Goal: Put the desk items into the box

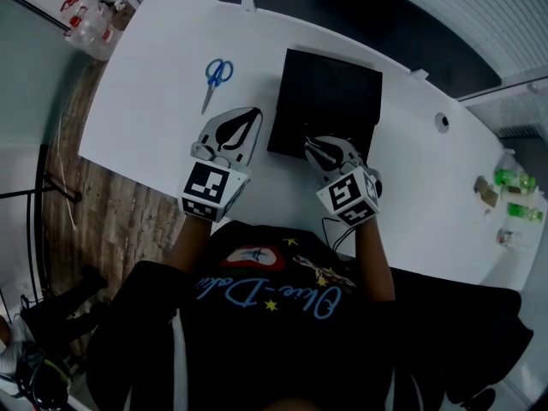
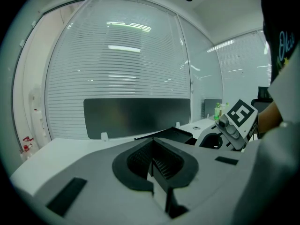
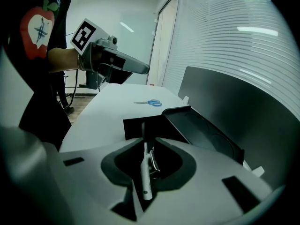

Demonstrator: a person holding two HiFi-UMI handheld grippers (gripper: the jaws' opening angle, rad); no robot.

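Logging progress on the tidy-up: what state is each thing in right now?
box: open, on the desk.
scissors: closed, lying on the desk, outside the box.
pen: clamped in the right gripper, at the box's near edge.
left gripper: shut, empty.
right gripper: shut on the pen.

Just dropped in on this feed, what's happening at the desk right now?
A person is working a gripper in each hand at a white desk. The right gripper is clamped on a white pen and holds it at the near edge of the open black box. The left gripper is shut and empty, hovering just left of the box. The blue-handled scissors lie on the desk beyond it, not yet packed.
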